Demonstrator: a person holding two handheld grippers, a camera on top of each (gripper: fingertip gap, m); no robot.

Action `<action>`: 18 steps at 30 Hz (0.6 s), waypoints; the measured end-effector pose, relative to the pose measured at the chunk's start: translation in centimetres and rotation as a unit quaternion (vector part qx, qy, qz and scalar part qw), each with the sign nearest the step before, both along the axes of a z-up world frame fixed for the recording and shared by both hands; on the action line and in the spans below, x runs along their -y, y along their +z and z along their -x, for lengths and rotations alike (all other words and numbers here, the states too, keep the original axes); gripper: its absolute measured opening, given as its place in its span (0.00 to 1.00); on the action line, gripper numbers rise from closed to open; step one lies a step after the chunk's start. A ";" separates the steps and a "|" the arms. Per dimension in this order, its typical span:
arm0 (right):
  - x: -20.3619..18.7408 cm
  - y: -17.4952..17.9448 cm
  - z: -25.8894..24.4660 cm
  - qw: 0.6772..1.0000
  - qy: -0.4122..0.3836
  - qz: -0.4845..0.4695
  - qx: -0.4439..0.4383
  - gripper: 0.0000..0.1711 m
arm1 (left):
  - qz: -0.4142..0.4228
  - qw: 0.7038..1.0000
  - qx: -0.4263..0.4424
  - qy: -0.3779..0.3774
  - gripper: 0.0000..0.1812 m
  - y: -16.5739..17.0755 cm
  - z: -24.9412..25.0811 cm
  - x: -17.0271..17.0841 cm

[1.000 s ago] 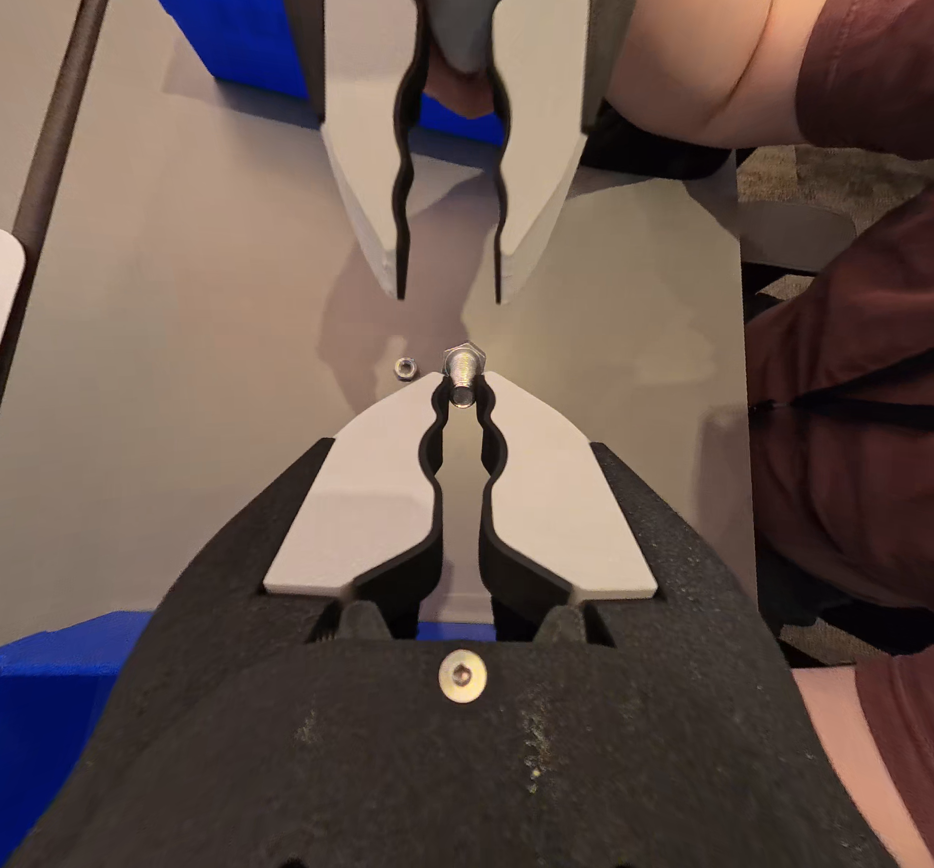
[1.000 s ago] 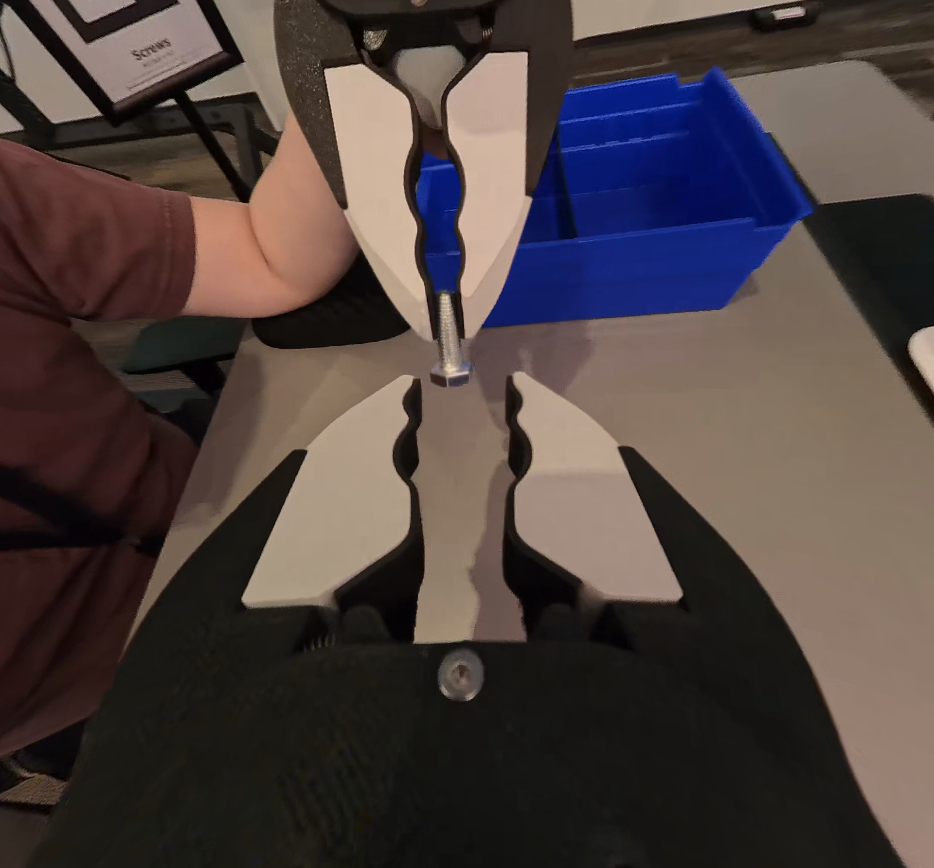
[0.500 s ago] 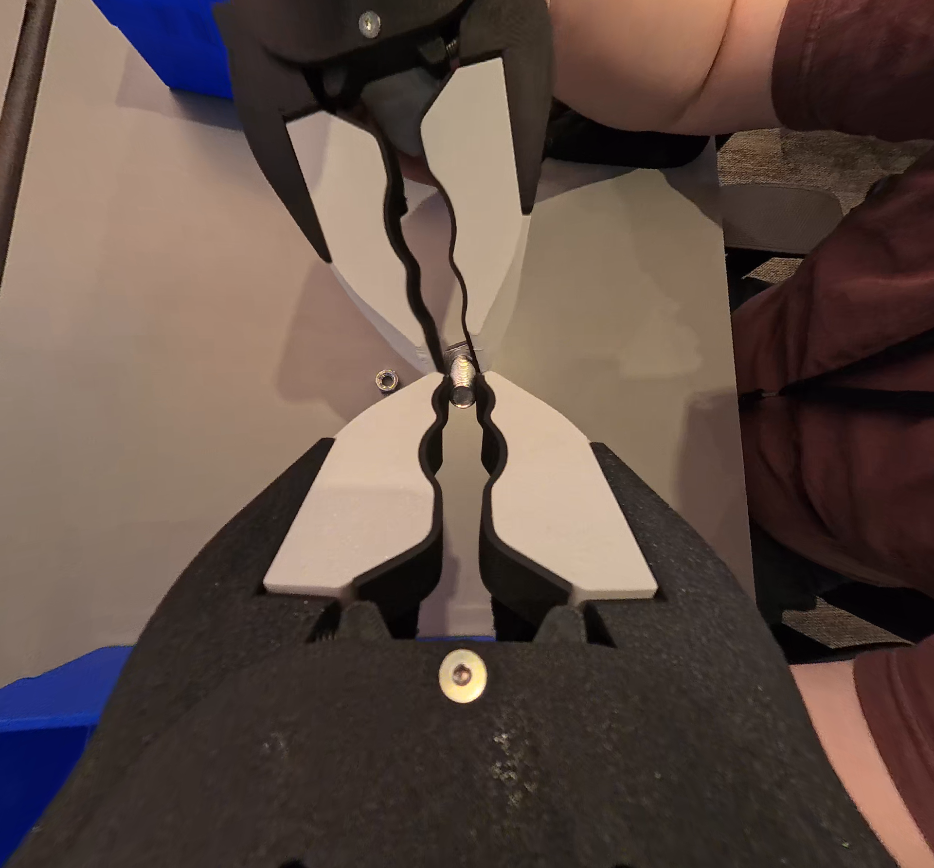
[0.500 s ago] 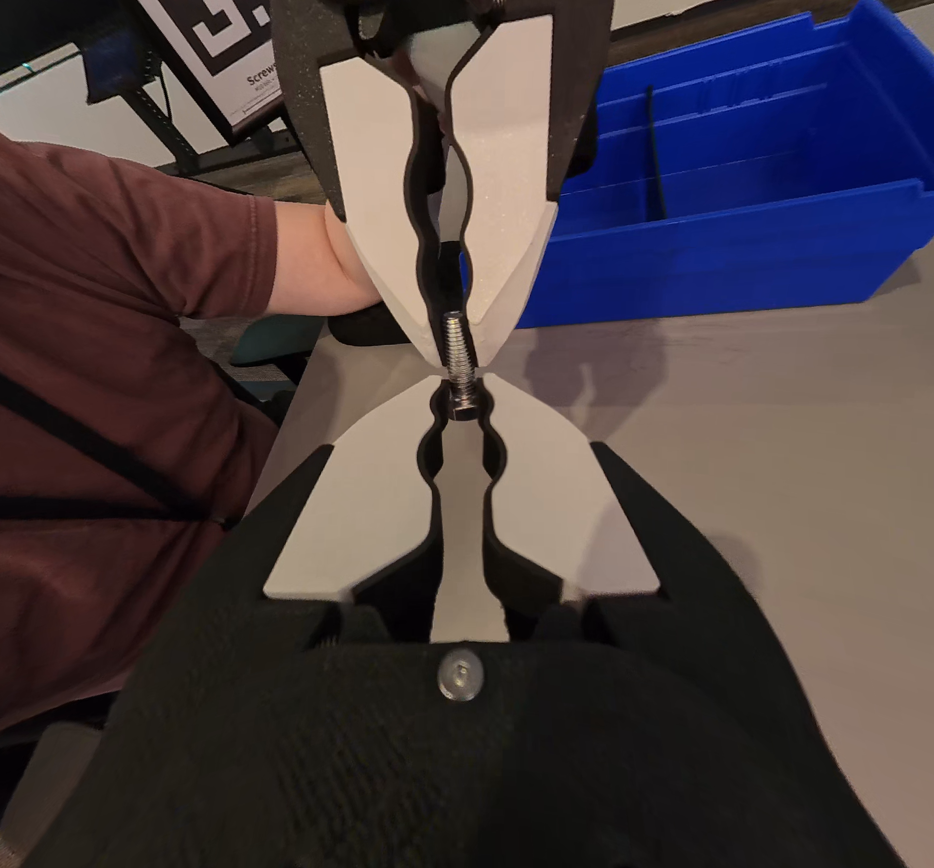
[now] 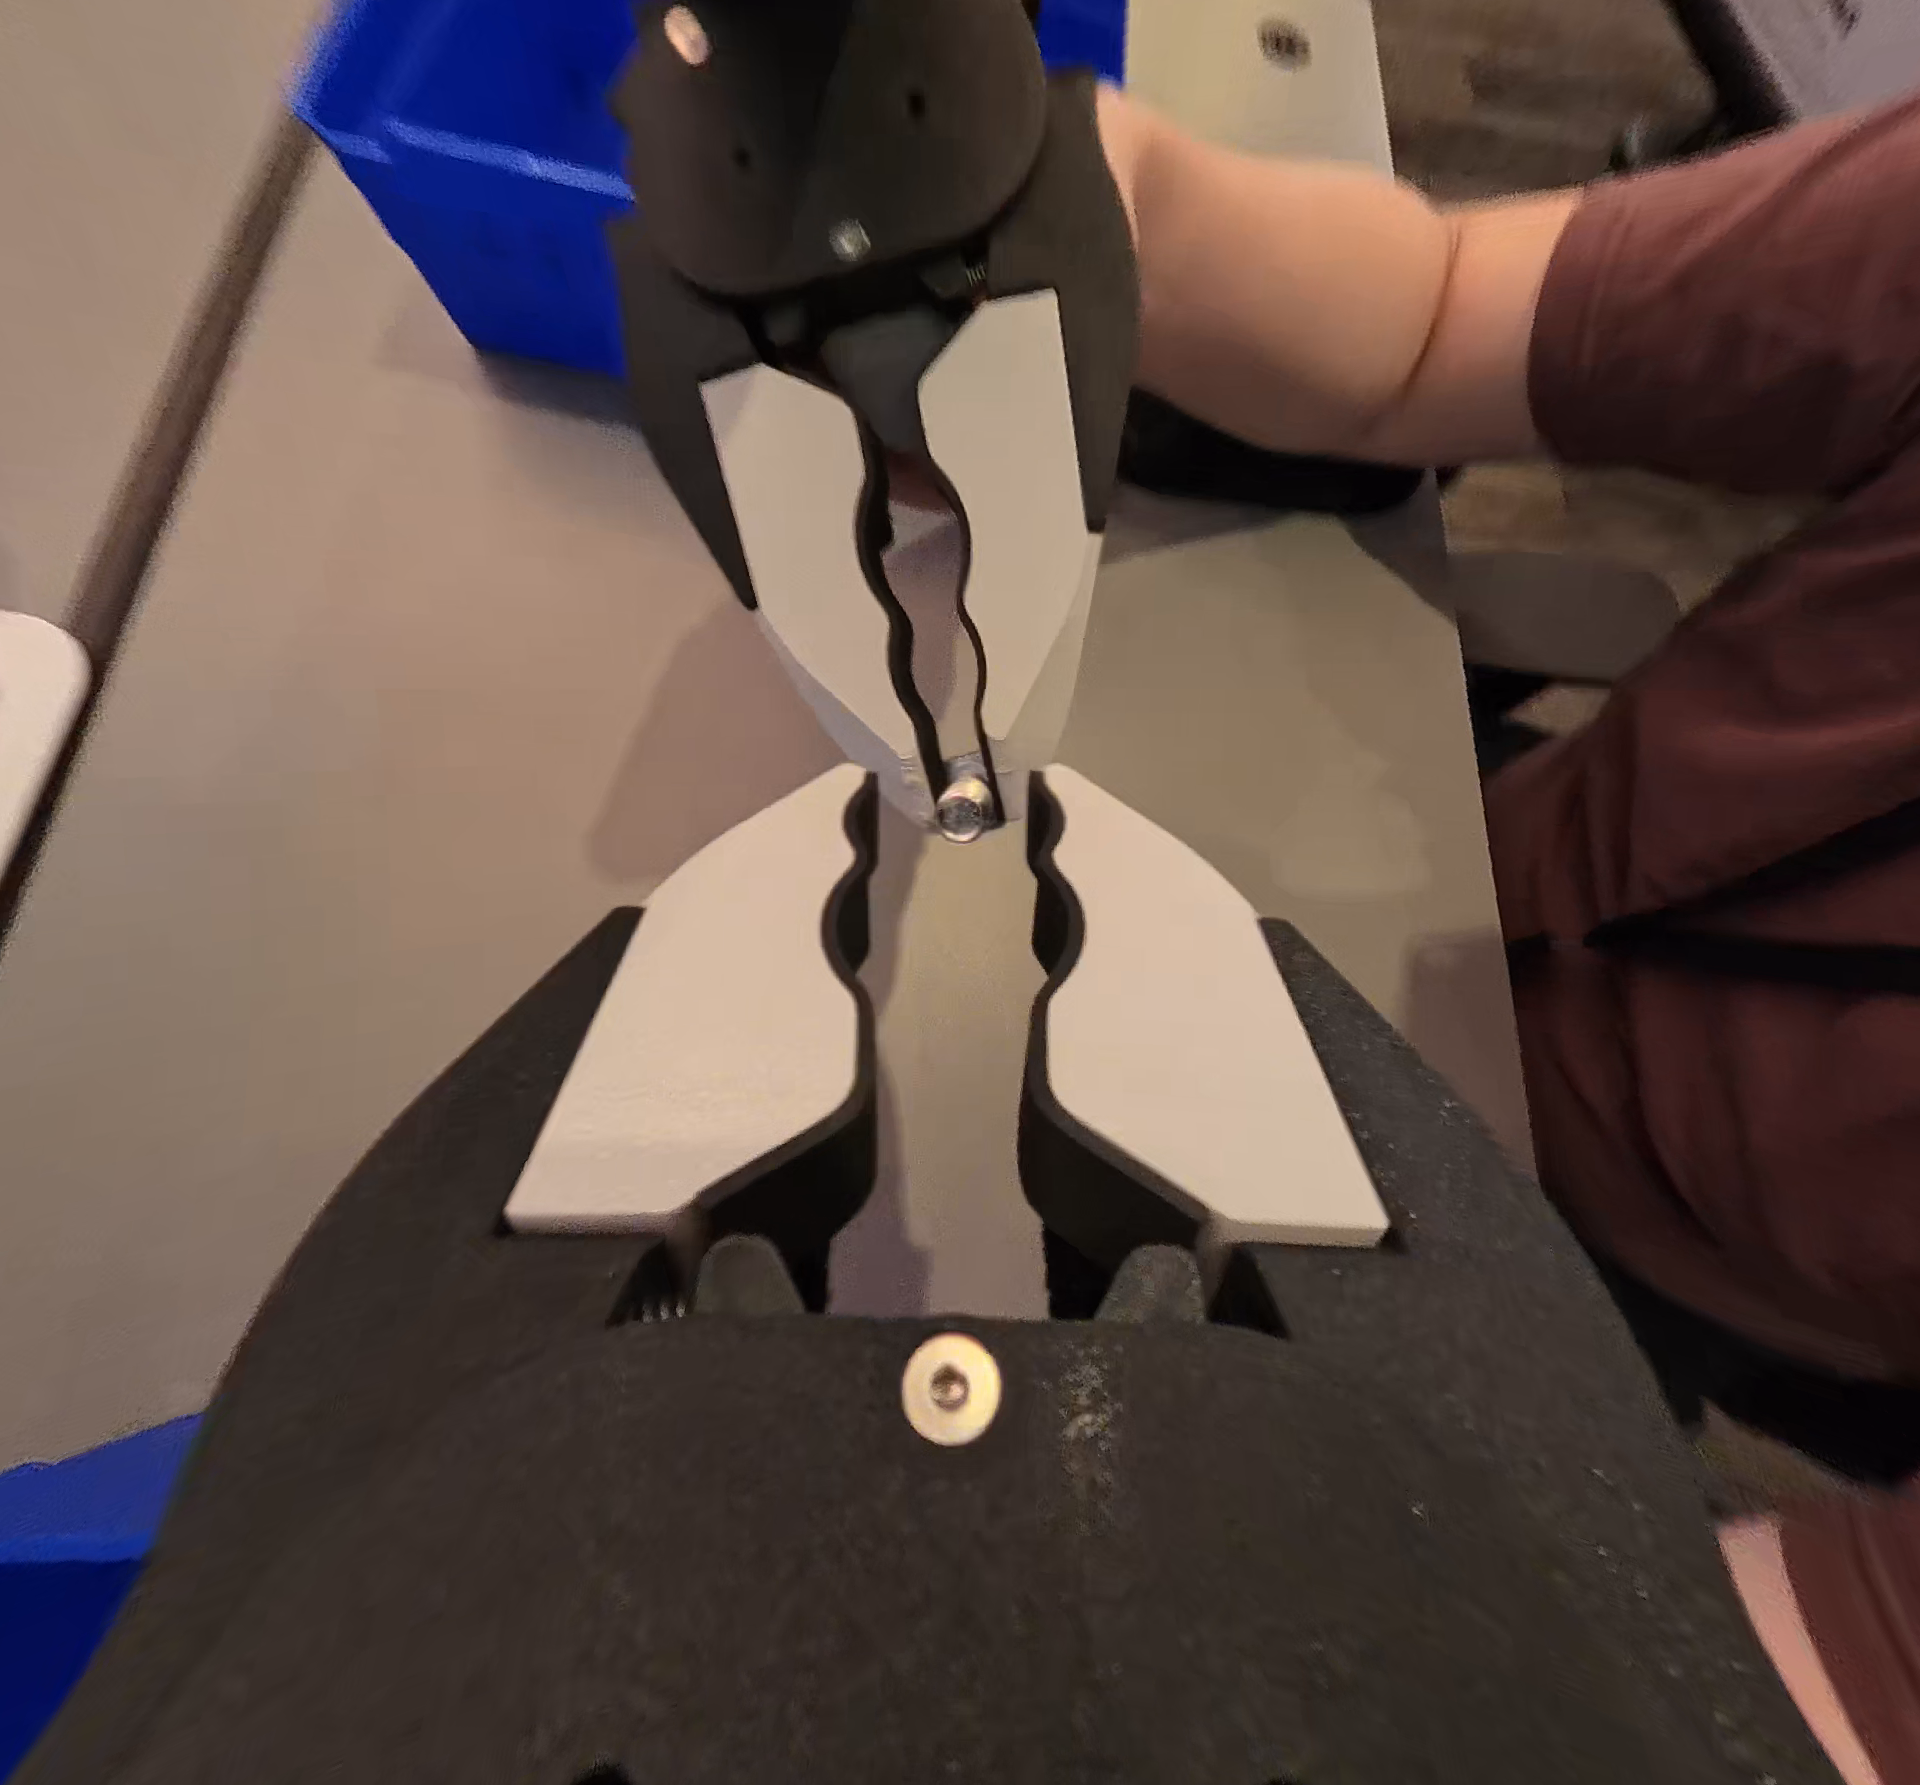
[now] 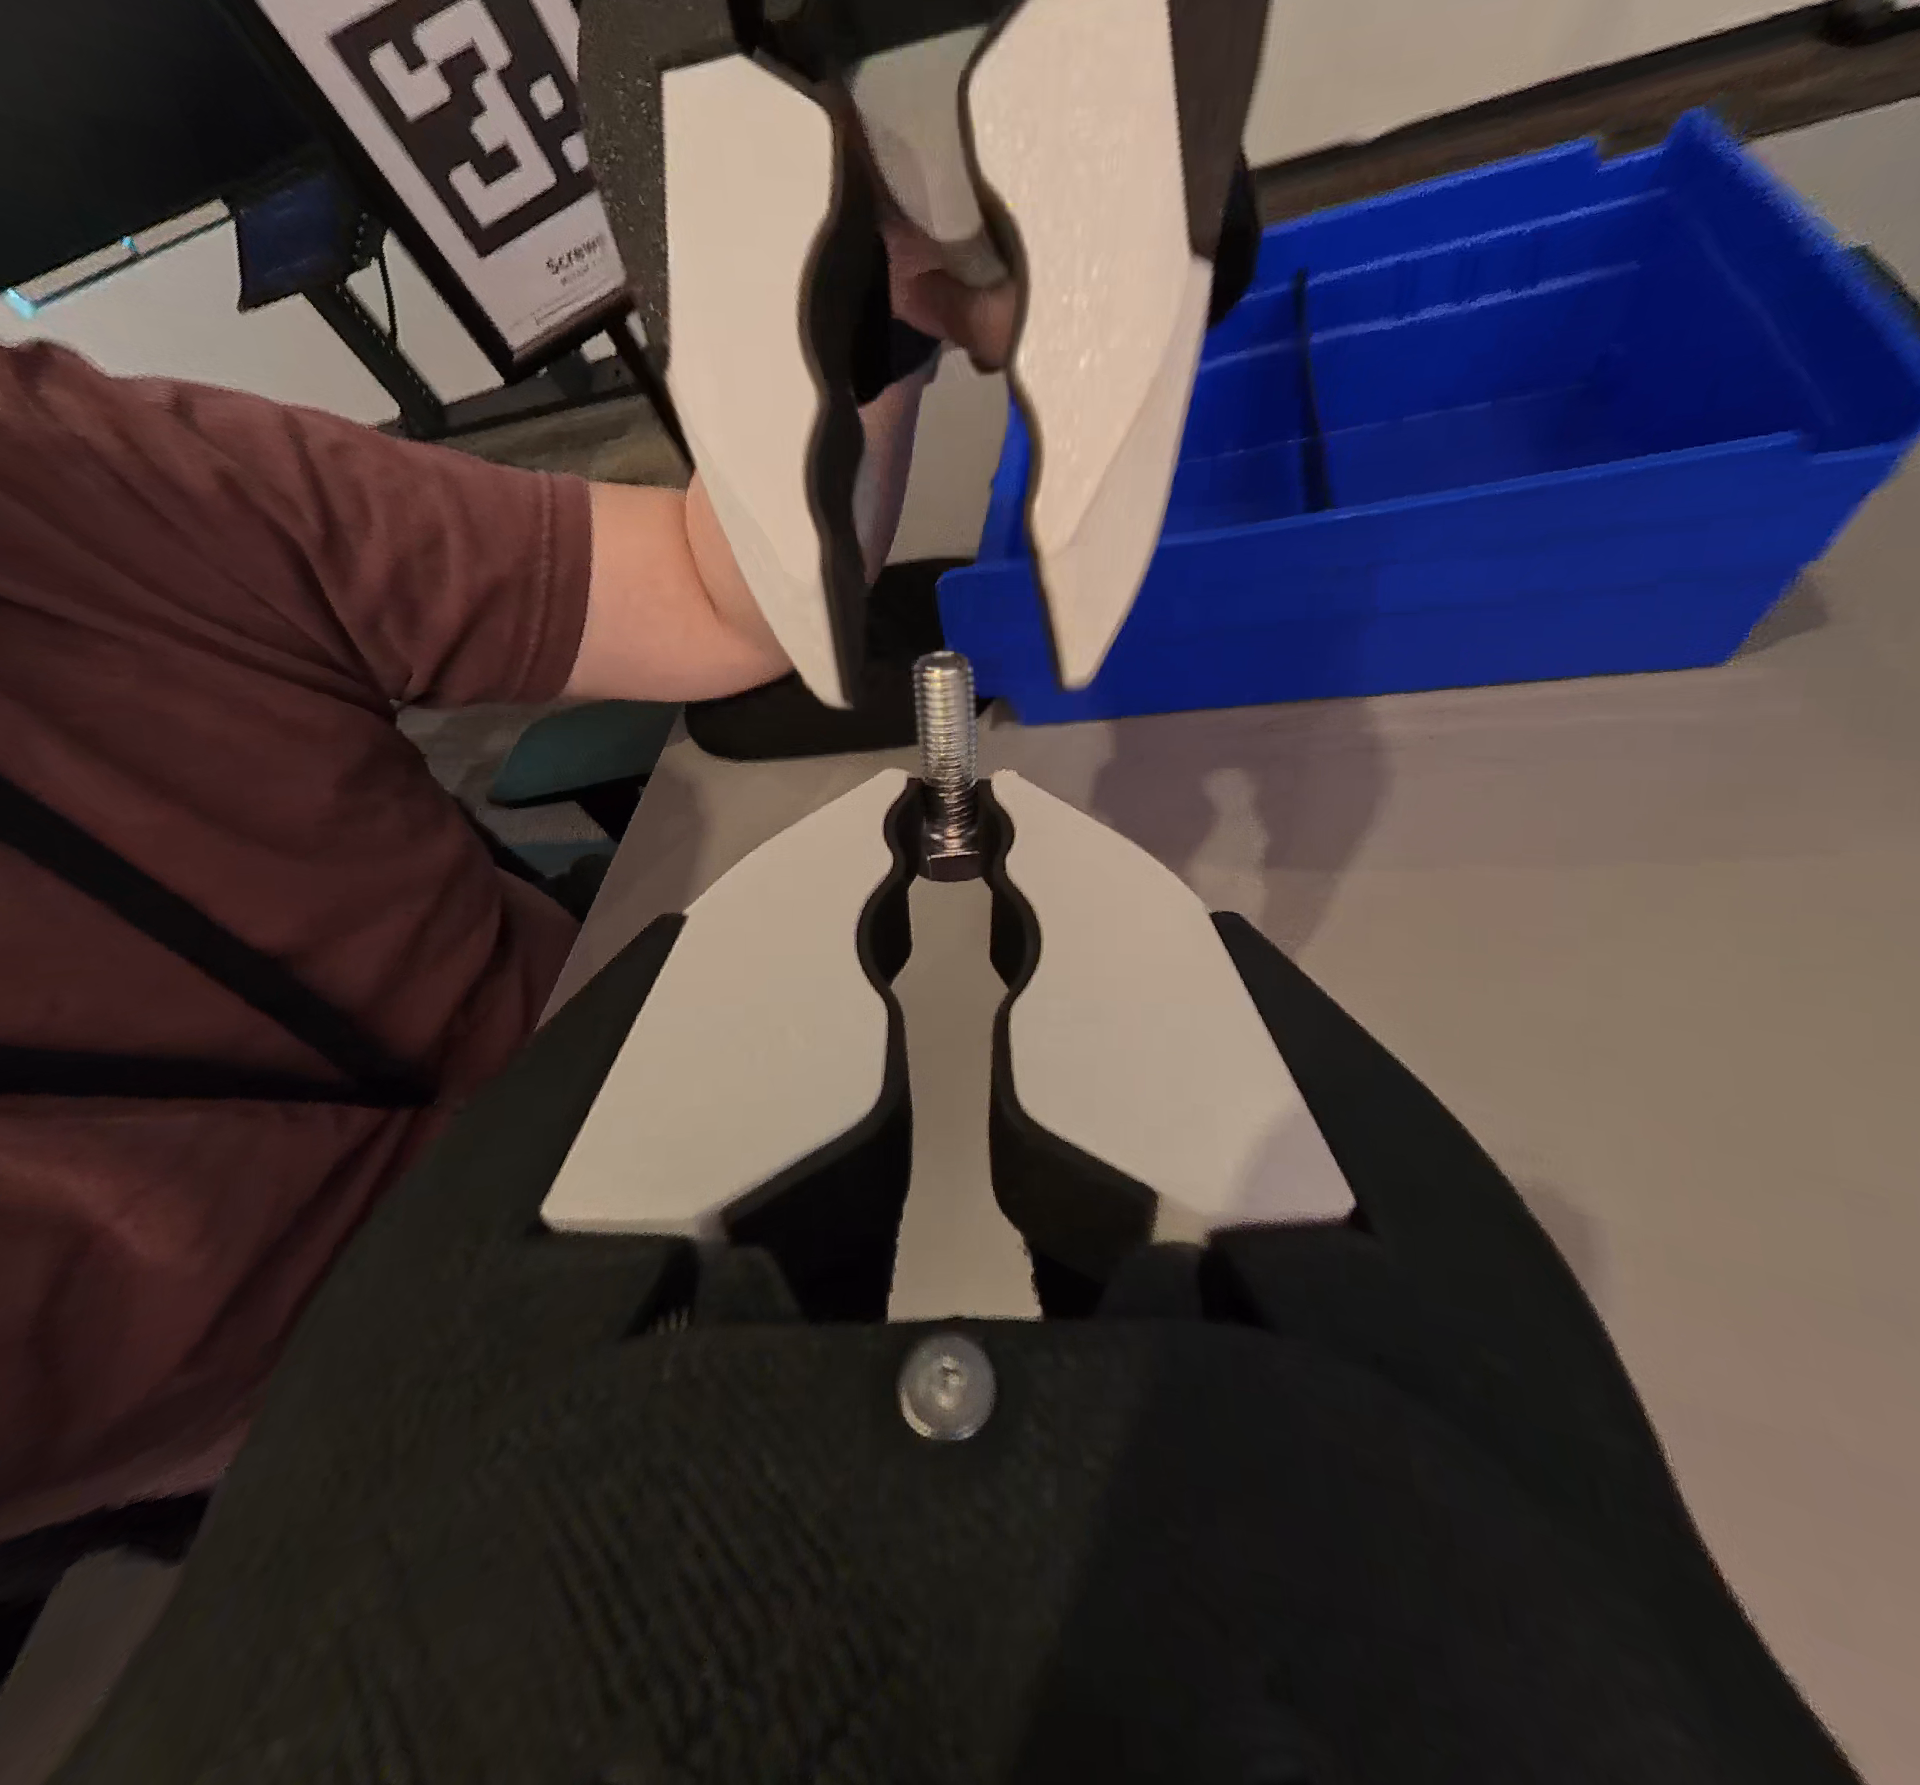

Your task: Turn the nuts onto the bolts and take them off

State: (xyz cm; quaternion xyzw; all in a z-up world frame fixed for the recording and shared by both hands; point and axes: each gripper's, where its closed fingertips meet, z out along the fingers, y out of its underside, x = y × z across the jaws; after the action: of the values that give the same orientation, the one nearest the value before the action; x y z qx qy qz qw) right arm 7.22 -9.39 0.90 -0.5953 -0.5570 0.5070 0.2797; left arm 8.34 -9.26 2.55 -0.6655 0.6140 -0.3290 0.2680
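A silver bolt with a hex head is clamped by its head in my right gripper, which is shut on it; the threaded shaft sticks out forward. My left gripper faces it from above, open, its fingertips either side of the shaft's tip without touching it. In the left wrist view my left gripper is open and empty, and the bolt's end shows between the right gripper's closed fingers. Both are held above the grey table. I see no nut in these frames.
A blue bin stands on the table behind the left gripper, and another blue bin behind the right gripper. A person's arm and maroon shirt lie along the table's side. A marker board on a stand is off the table. Both grippers' tips are close together, under 4 cm apart.
The bolt has passed from my left gripper to my right. The right gripper closed on its head, then the left gripper opened and let go. The small nut on the table is out of sight.
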 end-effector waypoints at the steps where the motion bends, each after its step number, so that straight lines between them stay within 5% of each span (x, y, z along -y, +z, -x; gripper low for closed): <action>1: -0.6 0.5 -0.2 1.000 -0.016 0.001 -0.012 0.06 | -0.009 1.000 0.023 0.017 0.18 0.8 0.0 -0.7; 4: -2.3 3.3 -1.0 0.994 -0.062 0.010 -0.091 0.06 | -0.048 0.993 0.081 0.065 0.33 2.9 0.0 -2.6; 7: -2.7 6.4 -2.1 0.982 -0.075 0.004 -0.175 0.06 | -0.059 0.990 0.115 0.064 0.34 3.6 -0.8 -2.6; 18: -3.2 9.8 -3.6 0.954 -0.125 -0.063 -0.265 0.06 | -0.114 0.964 0.211 0.114 0.20 6.4 -3.9 -2.8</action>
State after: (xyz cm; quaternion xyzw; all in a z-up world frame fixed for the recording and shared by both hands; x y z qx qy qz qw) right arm 10.87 -6.22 10.70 -0.4857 -0.4142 0.5716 0.5156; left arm 12.27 -6.51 8.94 -0.6118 0.4973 -0.3572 0.5008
